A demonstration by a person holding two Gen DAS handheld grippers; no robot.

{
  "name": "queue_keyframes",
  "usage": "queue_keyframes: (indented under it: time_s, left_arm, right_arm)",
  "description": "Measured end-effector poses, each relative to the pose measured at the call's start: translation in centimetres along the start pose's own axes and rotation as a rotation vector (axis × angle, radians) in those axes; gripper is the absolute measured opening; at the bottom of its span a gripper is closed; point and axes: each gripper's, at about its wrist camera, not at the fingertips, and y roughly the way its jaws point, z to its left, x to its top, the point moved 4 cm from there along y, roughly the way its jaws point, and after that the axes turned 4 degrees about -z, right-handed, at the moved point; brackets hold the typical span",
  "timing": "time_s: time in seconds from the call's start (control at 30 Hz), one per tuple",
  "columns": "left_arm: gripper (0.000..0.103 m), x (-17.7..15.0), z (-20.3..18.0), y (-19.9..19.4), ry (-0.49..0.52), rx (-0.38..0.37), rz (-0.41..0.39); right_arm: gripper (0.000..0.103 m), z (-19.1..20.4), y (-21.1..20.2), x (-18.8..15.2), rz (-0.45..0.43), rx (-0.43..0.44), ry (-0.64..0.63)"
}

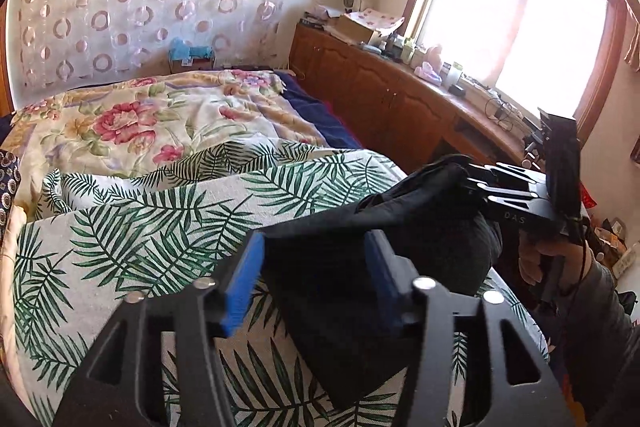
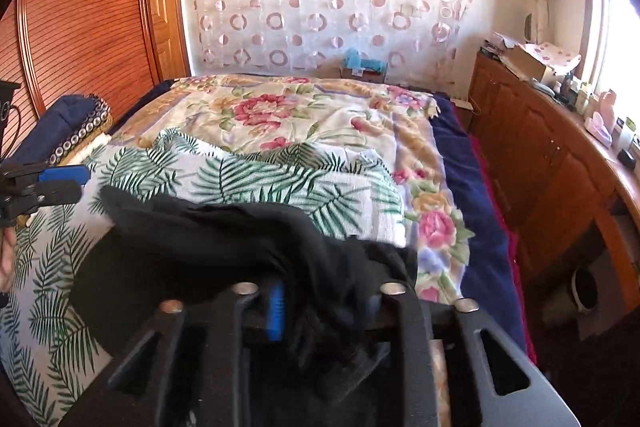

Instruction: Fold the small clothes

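A small black garment lies on the palm-leaf cloth on the bed, one end lifted. My left gripper is open, its blue pads standing either side of the garment's near part without pinching it. My right gripper is shut on the garment's far right end and holds it up. In the right wrist view the black garment bunches between my right gripper's blue pads. The left gripper shows at the left edge, open.
A floral quilt covers the far bed, over a navy blanket. A wooden cabinet with clutter runs along the right under the window. Folded dark fabrics lie at the bed's left. A wooden wardrobe stands left.
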Motion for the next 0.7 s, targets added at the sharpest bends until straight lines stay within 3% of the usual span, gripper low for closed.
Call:
queue_keyframes:
  time_s: [0.07,0.13,0.23,0.37,0.7]
  left_arm:
    - [0.066,0.0,0.0,0.2,0.011,0.004,0.009]
    - [0.066,-0.3,0.2,0.8,0.021,0.027,0.027]
    - [0.066,-1.2,0.5,1.8,0.022,0.053,0.064]
    - [0.066,-2.3,0.7,3.2,0.031,0.070,0.109]
    - [0.066,-2.8,1.8,5.9,0.023,0.093,0.174]
  right_arm:
    - [0.051,-0.9,0.4,0.9,-0.019,-0.006,0.028]
    - [0.052,-2.0,0.7,1.8,-0.033,-0.029,0.070]
    - [0.052,-3.3,1.1,2.4,-0.030,-0.153,0.084]
    - [0.053,-3.6,0.0,1.9,-0.022,-0.099,0.112]
    - [0.064,-4.8,-2.8,-0.4,0.021,-0.092,0.121]
